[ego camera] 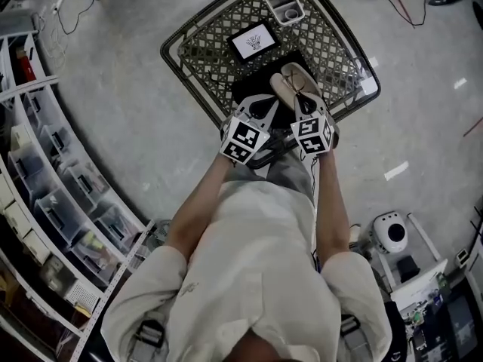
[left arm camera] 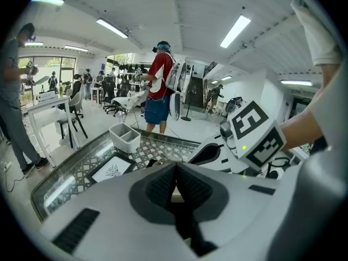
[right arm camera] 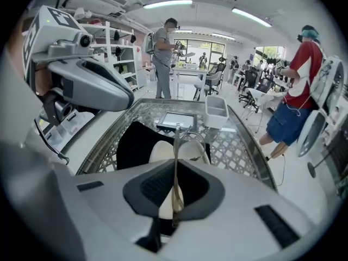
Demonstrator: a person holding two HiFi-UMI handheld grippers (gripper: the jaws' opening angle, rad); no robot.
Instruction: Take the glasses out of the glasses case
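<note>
An open beige glasses case lies on a black mat on the lattice glass table. My right gripper is shut on a thin temple arm of the glasses, which stick out forward over the case. In the right gripper view the arm runs straight down between the pads of the right gripper. My left gripper sits just left of the case. Its jaws are closed with a beige sliver of the case between the pads.
A white two-compartment bin and a framed picture stand farther back on the table. Storage shelves line the left side. A white machine stands on the floor at right. Several people stand beyond the table.
</note>
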